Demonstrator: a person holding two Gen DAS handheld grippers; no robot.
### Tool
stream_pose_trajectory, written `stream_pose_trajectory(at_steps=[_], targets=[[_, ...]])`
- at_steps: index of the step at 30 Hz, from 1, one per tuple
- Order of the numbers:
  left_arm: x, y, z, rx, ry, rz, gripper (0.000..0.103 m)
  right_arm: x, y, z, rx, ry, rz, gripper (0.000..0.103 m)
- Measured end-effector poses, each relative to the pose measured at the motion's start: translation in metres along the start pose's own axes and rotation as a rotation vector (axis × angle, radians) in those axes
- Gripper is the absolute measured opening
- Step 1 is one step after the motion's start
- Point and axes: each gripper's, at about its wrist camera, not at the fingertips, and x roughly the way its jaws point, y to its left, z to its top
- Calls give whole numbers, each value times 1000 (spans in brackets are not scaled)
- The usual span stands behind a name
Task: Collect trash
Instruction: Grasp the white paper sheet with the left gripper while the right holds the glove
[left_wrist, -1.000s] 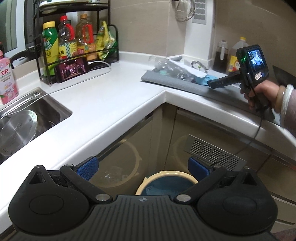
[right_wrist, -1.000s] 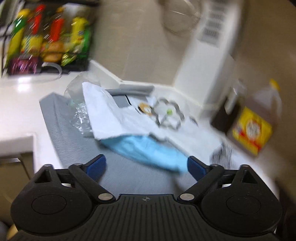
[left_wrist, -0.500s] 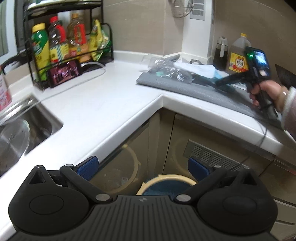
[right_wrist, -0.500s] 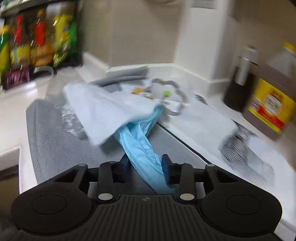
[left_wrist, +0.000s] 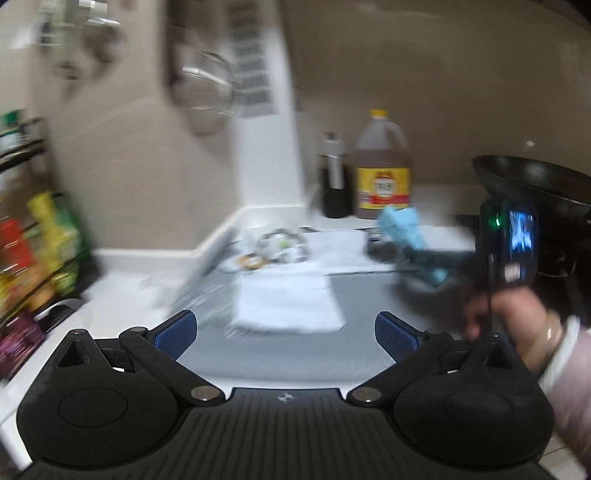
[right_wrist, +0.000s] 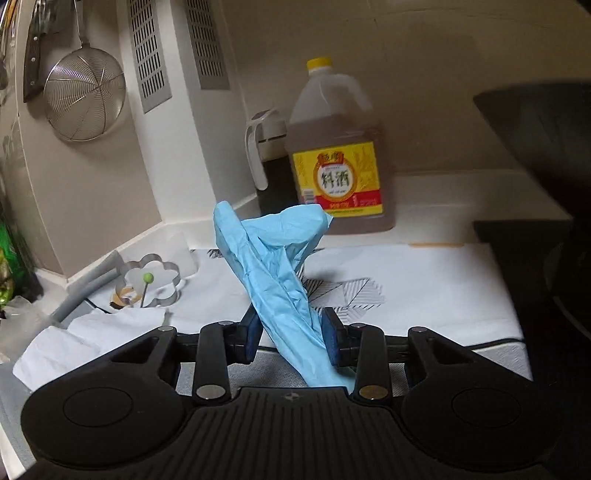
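Note:
My right gripper (right_wrist: 290, 338) is shut on a crumpled blue disposable glove (right_wrist: 275, 258), lifted clear of the counter; the glove sticks up between the pads. In the left wrist view the same blue glove (left_wrist: 400, 225) hangs from the right gripper (left_wrist: 424, 258), held by a hand (left_wrist: 517, 317) at the right. My left gripper (left_wrist: 284, 330) is open with nothing between its fingers, above the grey mat (left_wrist: 288, 354). A white paper towel (left_wrist: 288, 306) lies on the mat just ahead of it. The same white paper towel (right_wrist: 85, 339) shows at the left of the right wrist view.
A large cooking-wine jug (right_wrist: 338, 158) and a dark cruet (right_wrist: 269, 158) stand at the back wall. A flower-shaped metal ring (right_wrist: 155, 280) with a green-headed pick lies on a patterned white cloth (right_wrist: 424, 288). A black wok (left_wrist: 535, 181) sits right. A strainer (right_wrist: 83, 98) hangs on the wall. A bottle rack (left_wrist: 33, 236) stands left.
My right gripper closed on the blue glove and lifted it off the mat, out from under the paper towel. My left gripper swung from the bin below the counter up over the mat.

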Motion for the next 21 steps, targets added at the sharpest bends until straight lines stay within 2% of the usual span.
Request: stream_pose_trajectory(at_steps=[2,4,8,11,18,19,21], targets=[[44,-5,25,27,58,-63,103,4,-5,-1,51,11,66,37],[90,-8,44,20,130,-91,103,9,-14,-2,115,34,96,37],[177,-27,73,-17,260,-63,103,9,-13,-3,126,39,105,37],[227,-31,81,-38,351,-49,103,11,-16,-3,147,48,114,37],[286,-35,59,5,493,1,103,11,-16,-3,160,57,121,37],[287,-34,55,1,493,7,103,11,-15,-3,161,58,121,37],[285,-30,52,-40,465,6,93,11,-16,-3,168,62,126,37]])
